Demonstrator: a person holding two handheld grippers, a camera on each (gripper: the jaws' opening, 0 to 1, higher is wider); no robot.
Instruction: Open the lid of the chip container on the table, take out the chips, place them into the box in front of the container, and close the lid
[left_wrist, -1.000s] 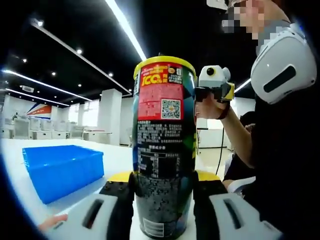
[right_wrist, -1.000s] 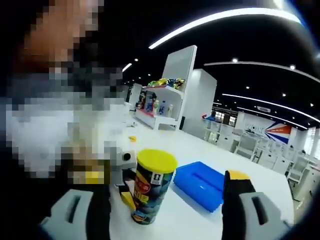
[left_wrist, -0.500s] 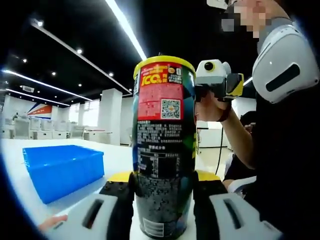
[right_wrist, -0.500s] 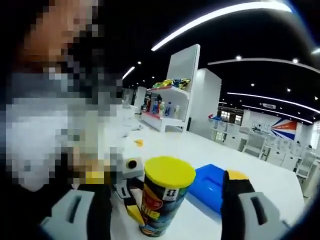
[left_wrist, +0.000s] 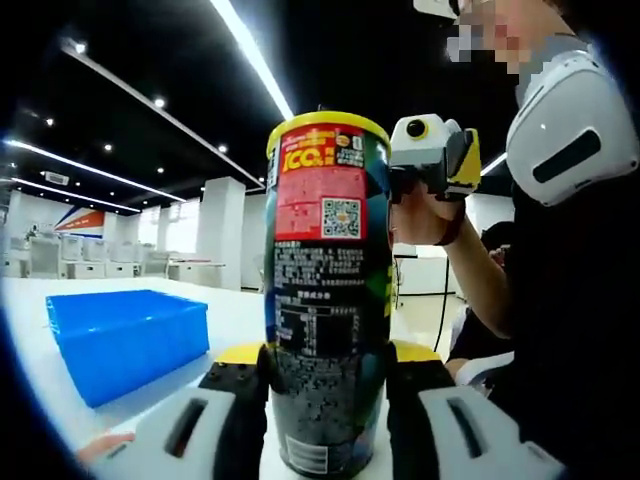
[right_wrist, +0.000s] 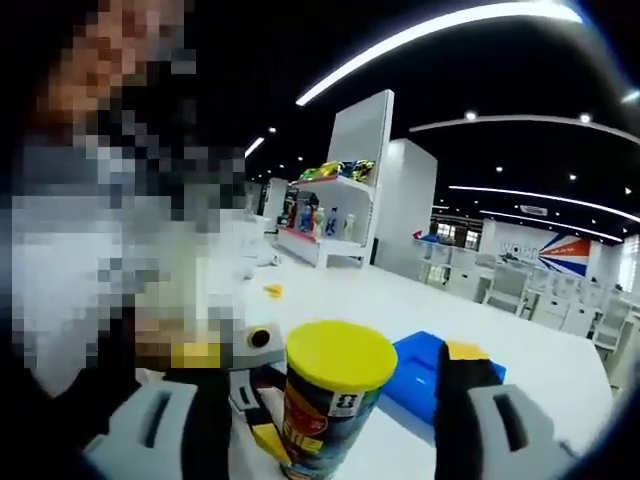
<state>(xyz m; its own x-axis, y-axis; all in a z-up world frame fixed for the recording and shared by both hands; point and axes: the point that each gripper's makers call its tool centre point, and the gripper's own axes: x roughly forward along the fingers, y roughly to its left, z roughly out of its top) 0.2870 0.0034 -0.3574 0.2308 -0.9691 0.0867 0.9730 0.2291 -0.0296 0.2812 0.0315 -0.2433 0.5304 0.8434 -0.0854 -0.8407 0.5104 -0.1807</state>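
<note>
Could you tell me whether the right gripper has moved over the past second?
Yes. In the left gripper view the right gripper has risen, judged against the yellow-lidded chip can.

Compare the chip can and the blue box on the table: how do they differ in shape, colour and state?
The chip can is a tall upright cylinder; the blue box is low and rectangular. The can has printed labels in many colours and a yellow lid; the box is plain blue. The can is closed and clamped by the left tongs; the box is open-topped and untouched. Both stand on the white table.
</note>
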